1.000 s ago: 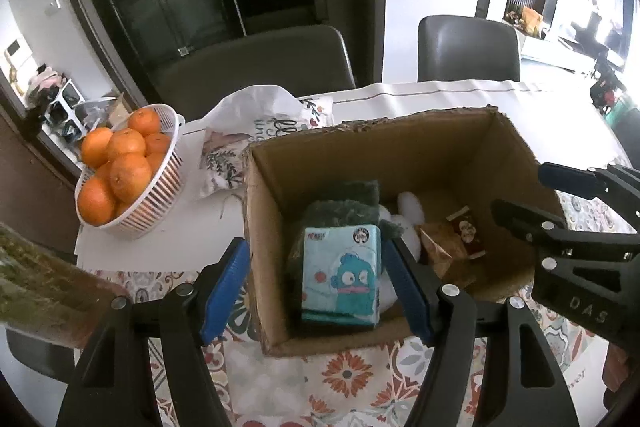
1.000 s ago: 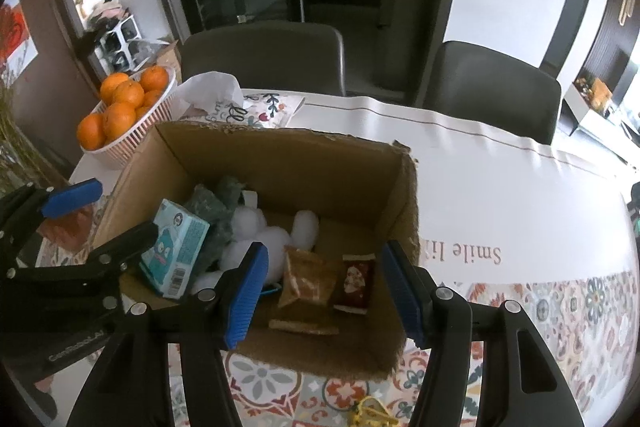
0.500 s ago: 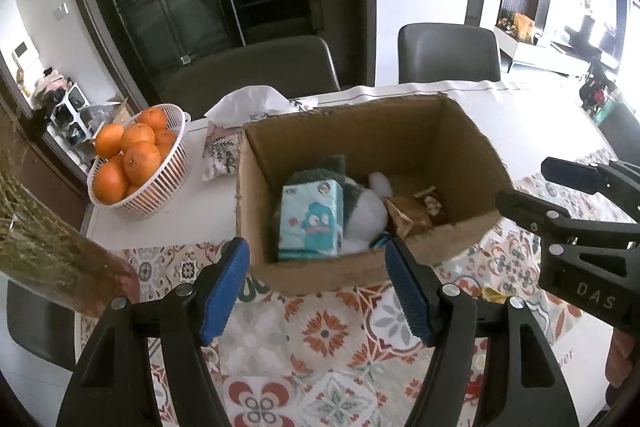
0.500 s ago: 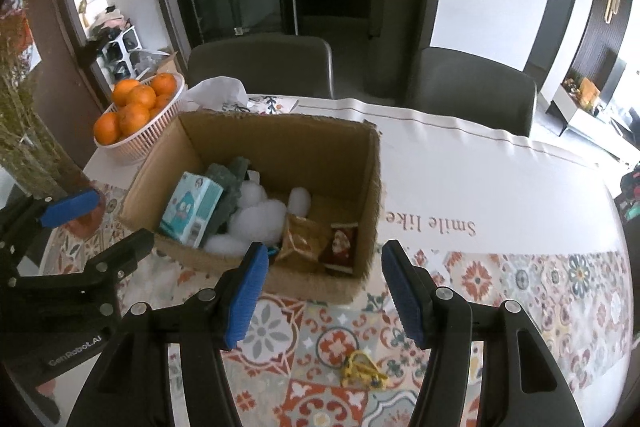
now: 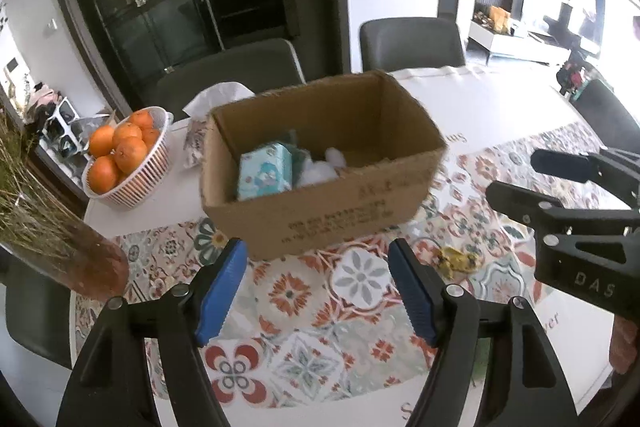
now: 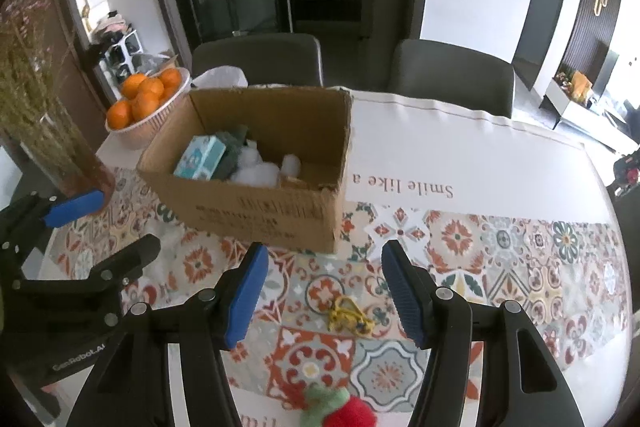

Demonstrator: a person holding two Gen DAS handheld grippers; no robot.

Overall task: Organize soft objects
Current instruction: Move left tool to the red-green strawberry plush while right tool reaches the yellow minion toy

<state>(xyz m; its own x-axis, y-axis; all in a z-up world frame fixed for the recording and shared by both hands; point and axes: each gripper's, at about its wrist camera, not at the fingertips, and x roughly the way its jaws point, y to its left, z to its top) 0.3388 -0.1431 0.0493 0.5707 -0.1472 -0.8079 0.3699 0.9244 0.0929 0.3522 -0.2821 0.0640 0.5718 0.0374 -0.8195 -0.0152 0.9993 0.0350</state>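
An open cardboard box [image 5: 320, 215] [image 6: 256, 211] stands on the patterned table runner. Inside it are a light blue tissue pack [image 5: 264, 177] [image 6: 202, 157], a dark green soft item [image 6: 236, 147] and a white plush [image 5: 320, 171] [image 6: 256, 169]. My left gripper [image 5: 316, 267] hovers in front of the box; its jaws are opening with nothing between them. To its right, my right gripper [image 6: 324, 267] [image 5: 516, 175] is open and empty above a small yellow item [image 6: 348, 315] [image 5: 456, 259]. A red and green plush [image 6: 336, 403] lies near the table's front edge.
A white basket of oranges [image 5: 124, 155] [image 6: 144, 103] stands left of the box, with a tissue holder [image 5: 216, 99] behind it. A vase of dried grass [image 5: 96, 267] [image 6: 68, 163] is at the near left. Two grey chairs [image 6: 452, 75] stand behind the table.
Both grippers have drawn back from over the box toward the table's near side. The box now looks smaller and farther, and the yellow item and red plush have come into view.
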